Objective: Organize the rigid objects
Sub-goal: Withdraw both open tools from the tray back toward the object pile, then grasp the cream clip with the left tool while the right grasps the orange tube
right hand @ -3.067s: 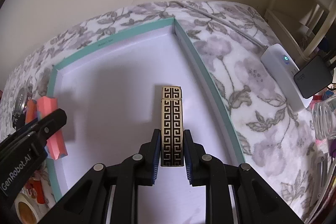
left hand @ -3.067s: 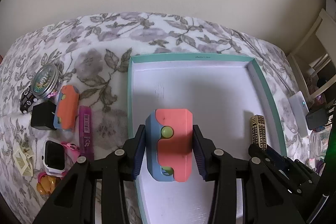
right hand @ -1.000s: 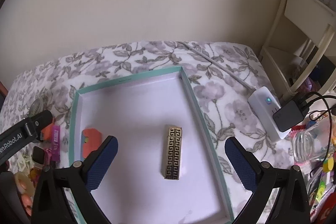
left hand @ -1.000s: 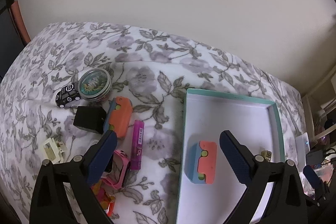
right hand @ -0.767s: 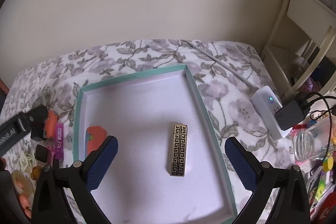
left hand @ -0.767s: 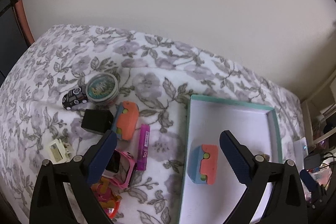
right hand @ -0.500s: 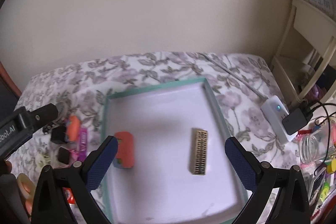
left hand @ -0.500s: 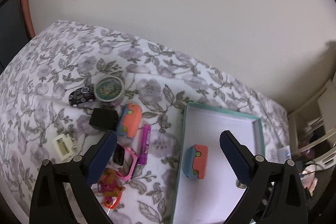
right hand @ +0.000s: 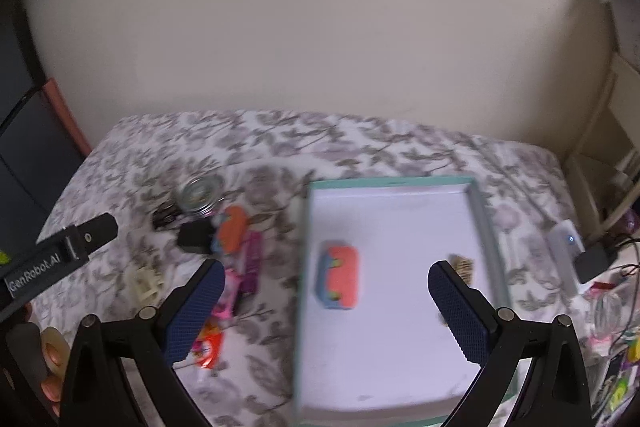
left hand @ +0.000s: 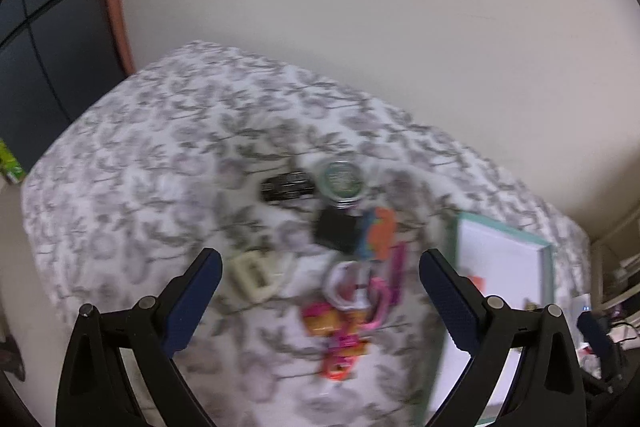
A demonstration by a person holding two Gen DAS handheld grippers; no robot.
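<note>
A teal-rimmed white box (right hand: 484,211) lies on the floral cloth and holds a coral-and-blue block (right hand: 339,274) and a gold patterned bar (right hand: 462,265). Left of it lie loose items: a second coral-and-blue block (left hand: 378,233), a black cube (left hand: 336,229), a round tin (left hand: 343,181), a toy car (left hand: 286,185), a cream clip (left hand: 252,273), a purple tube (left hand: 397,269) and a pink watch (left hand: 360,285). My left gripper (left hand: 320,301) is open and empty, high above these items. My right gripper (right hand: 326,307) is open and empty, high above the box. Both views are blurred.
A white power strip (right hand: 562,247) with a black plug (right hand: 594,261) lies right of the box, beside a white shelf (right hand: 616,147). The left gripper's arm (right hand: 60,259) shows at the right wrist view's left edge. A wall stands behind the table.
Both grippers let go of their items in the box, opened wide and rose. The left gripper has swung left over the loose items; the right view has shifted left too.
</note>
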